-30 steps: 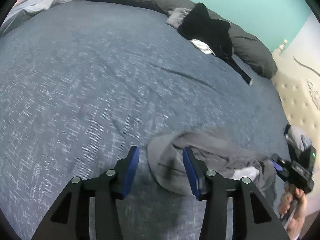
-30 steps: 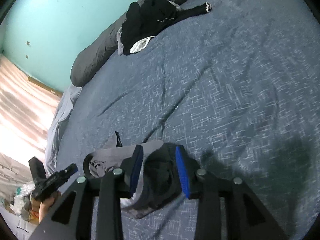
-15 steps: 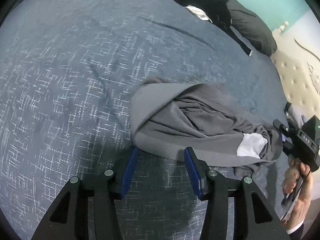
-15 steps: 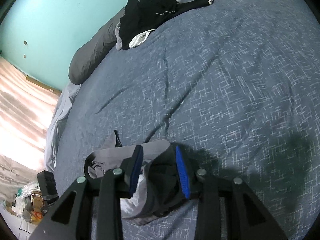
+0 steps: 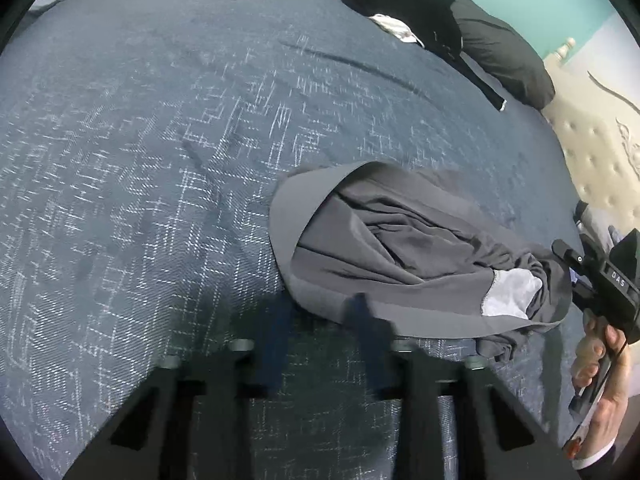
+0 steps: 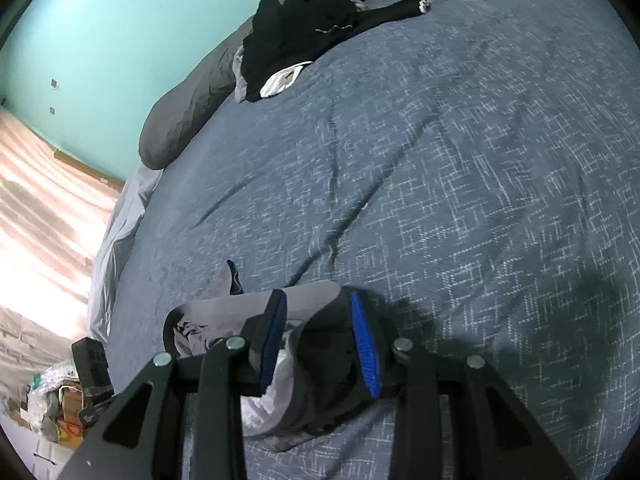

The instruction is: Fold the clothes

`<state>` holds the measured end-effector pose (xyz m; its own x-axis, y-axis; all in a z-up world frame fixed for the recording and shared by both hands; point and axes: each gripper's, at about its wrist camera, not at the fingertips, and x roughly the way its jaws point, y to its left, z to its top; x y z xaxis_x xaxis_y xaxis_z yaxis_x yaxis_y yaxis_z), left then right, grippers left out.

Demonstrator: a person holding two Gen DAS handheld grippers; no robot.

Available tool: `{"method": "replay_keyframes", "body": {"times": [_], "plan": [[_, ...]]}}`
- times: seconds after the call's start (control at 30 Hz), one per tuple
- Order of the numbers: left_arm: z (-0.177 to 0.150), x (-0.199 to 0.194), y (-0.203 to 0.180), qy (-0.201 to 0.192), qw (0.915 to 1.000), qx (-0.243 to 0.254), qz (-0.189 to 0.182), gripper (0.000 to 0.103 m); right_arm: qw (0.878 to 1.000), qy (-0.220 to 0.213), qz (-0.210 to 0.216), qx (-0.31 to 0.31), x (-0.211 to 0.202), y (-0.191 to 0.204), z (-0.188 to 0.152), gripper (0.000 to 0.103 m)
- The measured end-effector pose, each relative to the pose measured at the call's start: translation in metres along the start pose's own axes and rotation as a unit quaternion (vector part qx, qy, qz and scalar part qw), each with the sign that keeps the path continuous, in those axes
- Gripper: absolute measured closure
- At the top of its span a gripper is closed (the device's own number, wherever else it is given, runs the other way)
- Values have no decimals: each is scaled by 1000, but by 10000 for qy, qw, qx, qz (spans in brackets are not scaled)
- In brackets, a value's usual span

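A crumpled grey garment (image 5: 400, 248) with a white patch (image 5: 508, 292) lies on the blue bedspread (image 5: 160, 140). My left gripper (image 5: 320, 320) hangs low over its near rim, blurred. Its jaws are closing with the cloth's edge between the tips, and a gap still shows. At the garment's far end, a hand (image 5: 600, 380) holds my right gripper (image 5: 600, 276). In the right wrist view, the right gripper (image 6: 320, 340) is shut on a bunched fold of the grey garment (image 6: 224, 312), which trails off to the left.
A pile of black clothes (image 5: 408, 8) rests against a dark grey pillow (image 5: 504, 56) at the far side of the bed. A cream tufted headboard (image 5: 592, 160) stands at the right. The right wrist view shows the bed's edge and floor clutter (image 6: 56, 400) at lower left.
My left gripper has dropped towards the grey garment's near edge and its jaws have narrowed. The right gripper has kept its hold and stayed in place.
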<state>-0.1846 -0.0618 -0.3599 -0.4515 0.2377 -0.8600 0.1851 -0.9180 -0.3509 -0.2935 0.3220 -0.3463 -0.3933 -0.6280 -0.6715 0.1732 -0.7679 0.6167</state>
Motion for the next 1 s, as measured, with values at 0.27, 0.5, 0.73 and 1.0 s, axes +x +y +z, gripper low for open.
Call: {"method": "replay_keyframes", "body": {"times": [0.27, 0.5, 0.73, 1.0], "plan": [[4, -3, -2, -103, 9999, 45, -78, 101, 9997, 17, -44, -227, 0, 2, -5, 91], [14, -21, -1, -433, 9990, 102, -60, 101, 9995, -152, -19, -290, -8, 7, -4, 94], [25, -29, 5, -621, 9981, 20, 4, 101, 9992, -236, -7, -317, -14, 13, -4, 95], [42, -43, 2, -1035, 9946, -103, 51, 101, 9986, -362, 53, -381, -28, 14, -2, 95]]}}
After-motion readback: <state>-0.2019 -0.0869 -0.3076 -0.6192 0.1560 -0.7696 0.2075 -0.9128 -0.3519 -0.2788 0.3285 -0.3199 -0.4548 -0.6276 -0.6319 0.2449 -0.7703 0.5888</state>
